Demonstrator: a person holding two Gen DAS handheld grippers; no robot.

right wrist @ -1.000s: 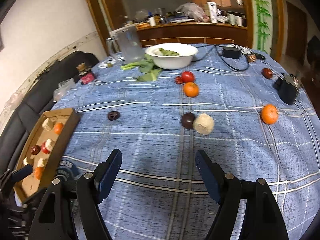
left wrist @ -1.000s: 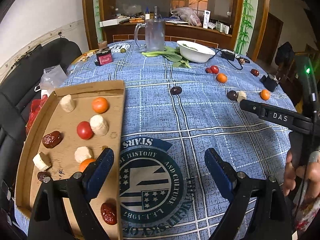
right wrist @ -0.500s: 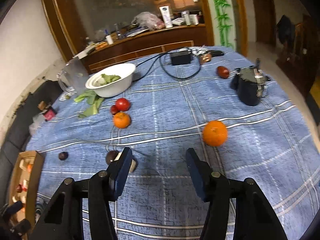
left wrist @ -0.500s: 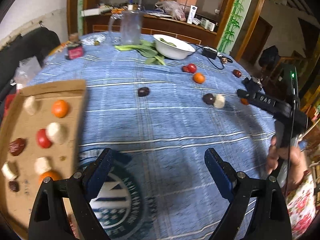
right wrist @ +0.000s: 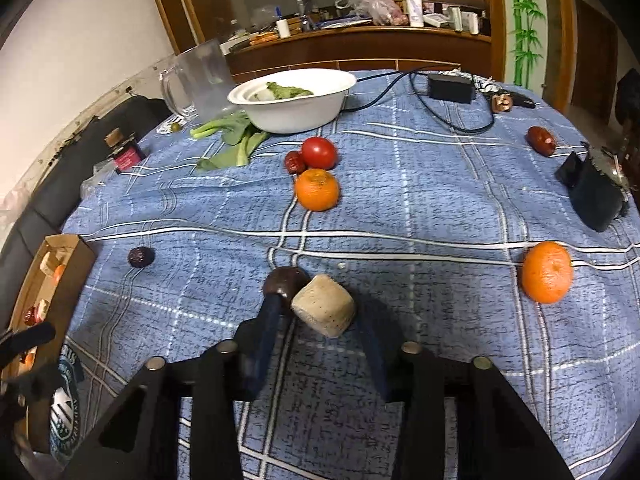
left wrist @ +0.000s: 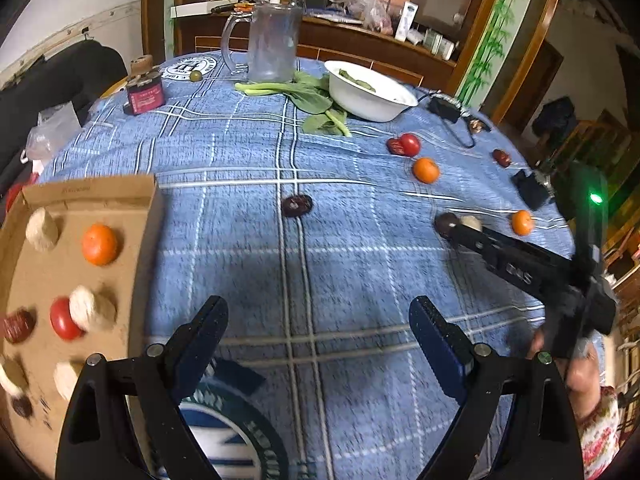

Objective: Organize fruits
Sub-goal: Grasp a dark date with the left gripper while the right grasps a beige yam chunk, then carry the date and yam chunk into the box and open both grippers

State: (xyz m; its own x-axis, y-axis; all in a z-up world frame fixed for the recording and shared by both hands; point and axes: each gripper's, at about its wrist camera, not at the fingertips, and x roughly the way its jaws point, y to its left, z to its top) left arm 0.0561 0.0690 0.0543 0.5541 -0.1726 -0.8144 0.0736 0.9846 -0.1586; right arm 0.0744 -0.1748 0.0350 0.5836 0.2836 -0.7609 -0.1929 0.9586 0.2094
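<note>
Right hand-held gripper point(right wrist: 320, 320): fingers standing apart, straddling a pale cut banana piece point(right wrist: 323, 310) that is lying on the blue plaid cloth point(right wrist: 420, 208) covering the counter; whether the pads are touching it cannot be told. A dark round fruit point(right wrist: 286, 280) is sitting against the piece's far-left side, just ahead of the left finger.

Left hand-held gripper point(left wrist: 316, 336): fingers spread wide, holding nothing, hovering over bare cloth beside the cardboard tray point(left wrist: 144, 216).

Cardboard tray, left edge of counter: carrying an orange point(left wrist: 100, 244), a red tomato point(left wrist: 63, 323) touching a pale banana piece point(left wrist: 91, 309), another pale piece point(left wrist: 42, 229) near the far corner, and a dark red date point(left wrist: 17, 325); further items at the near end are blurring out.

Loose fruit lying on the cloth:
- red tomato point(right wrist: 319, 153) touching a small red date point(right wrist: 294, 162);
- orange point(right wrist: 317, 189) just in front of that pair;
- second orange point(right wrist: 546, 272) well to the right;
- dark wrinkled fruit point(right wrist: 140, 256) between tray and centre;
- red date point(right wrist: 541, 140) toward the far right.

Other items: white bowl point(right wrist: 294, 116) holding greens, leafy stalks point(right wrist: 232, 140) lying beside it, clear glass mug point(right wrist: 200, 76) behind, small red-labelled jar point(right wrist: 126, 154), black adapter with cable point(right wrist: 451, 89), black pouch point(right wrist: 596, 196) at the right edge.
</note>
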